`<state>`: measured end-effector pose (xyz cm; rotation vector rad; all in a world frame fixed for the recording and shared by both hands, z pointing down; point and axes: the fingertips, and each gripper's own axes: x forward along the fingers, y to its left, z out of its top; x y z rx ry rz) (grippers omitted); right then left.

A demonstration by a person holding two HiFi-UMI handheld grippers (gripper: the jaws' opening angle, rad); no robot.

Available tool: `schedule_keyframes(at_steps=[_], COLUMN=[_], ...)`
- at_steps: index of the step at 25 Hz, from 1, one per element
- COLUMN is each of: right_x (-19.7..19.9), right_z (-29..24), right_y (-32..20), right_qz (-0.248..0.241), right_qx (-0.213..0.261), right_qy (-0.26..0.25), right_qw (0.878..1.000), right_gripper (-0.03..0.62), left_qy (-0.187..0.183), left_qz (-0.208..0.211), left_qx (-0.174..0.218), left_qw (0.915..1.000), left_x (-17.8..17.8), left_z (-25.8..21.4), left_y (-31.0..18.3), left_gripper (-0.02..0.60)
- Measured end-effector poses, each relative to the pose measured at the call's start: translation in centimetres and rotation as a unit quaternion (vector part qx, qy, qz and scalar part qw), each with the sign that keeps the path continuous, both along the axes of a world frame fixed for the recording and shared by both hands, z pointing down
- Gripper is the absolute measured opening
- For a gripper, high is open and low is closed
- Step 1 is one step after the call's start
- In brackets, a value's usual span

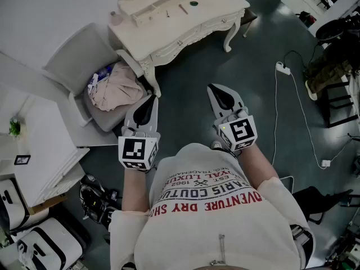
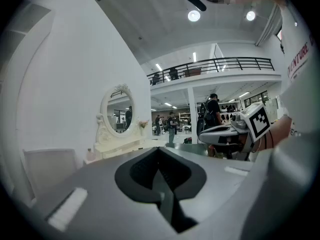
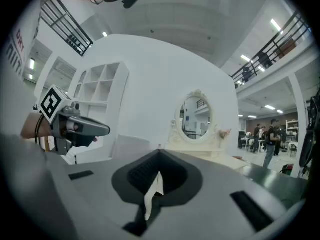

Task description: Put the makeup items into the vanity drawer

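Observation:
The cream vanity point(image 1: 225, 13) stands ahead of me, its front drawers point(image 1: 181, 41) closed. On its top lie small makeup items: a dark round one point(image 1: 194, 3), a thin reddish stick point(image 1: 183, 8) and a pale bottle point(image 1: 115, 18) at the left end. My left gripper point(image 1: 151, 99) and right gripper point(image 1: 214, 88) are held side by side above the floor, well short of the vanity. Both have their jaws together and hold nothing. The left gripper point(image 2: 159, 151) points toward the oval mirror point(image 2: 119, 113). The right gripper point(image 3: 159, 154) also faces that mirror point(image 3: 196, 116).
A grey chair point(image 1: 73, 66) holding a pinkish bundle of cloth point(image 1: 115, 89) stands left of the vanity, close to my left gripper. A white shelf unit point(image 1: 39, 145) is at the far left. A power strip point(image 1: 282, 68) with its cable lies on the floor at right. Black bags point(image 1: 95, 198) sit by my feet.

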<state>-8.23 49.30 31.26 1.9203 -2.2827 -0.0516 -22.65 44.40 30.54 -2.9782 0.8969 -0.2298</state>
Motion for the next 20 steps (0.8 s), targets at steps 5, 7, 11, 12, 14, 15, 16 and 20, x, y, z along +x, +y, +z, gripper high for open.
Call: schedule_keyframes(at_steps=[5,7,11,12,14,15,16,20], right_x=[0.0,0.0,0.0,0.1,0.4,0.5,0.7,1.4], right_z=[0.1,0.3,0.2,0.1,0.0,0.1,0.1,0.7], right_y=[-0.2,-0.2,-0.6,-0.7,-1.1,-1.3,-1.5,-2.3], right_qz=[-0.002,-0.002,0.000,0.003,0.010,0.013,0.015,0.014], right_qx=[0.000,-0.001,-0.002,0.000,0.002,0.003,0.003,-0.002], right_qy=[0.000,-0.001,-0.006,-0.011,-0.021,-0.023,-0.025,-0.025], right_qw=[1.000,1.000,1.000,1.000,1.000,1.000,1.000,1.000], right_gripper=[0.006,0.006,0.006,0.006,0.008,0.008,0.008,0.008], left_qy=[0.001,0.001,0.003,0.003,0.004,0.004,0.003,0.000], left_qz=[0.000,0.000,-0.001,-0.002,-0.003,-0.003,-0.004,-0.011], left_qx=[-0.001,-0.002,-0.005,-0.006,-0.009,-0.011,-0.012,-0.018], left_qw=[1.0000,1.0000,1.0000,1.0000,0.9999,0.9999,0.9999,0.9998], left_x=[0.2,0.1,-0.2,-0.2,-0.3,-0.3,-0.3,-0.1], left_z=[0.0,0.2,0.2,0.2,0.3,0.4,0.6,1.2], left_y=[-0.2,-0.3,-0.8,-0.9,-1.2,-1.4,-1.5,-2.2], left_gripper=[0.011,0.011,0.011,0.011,0.011,0.011,0.011,0.011])
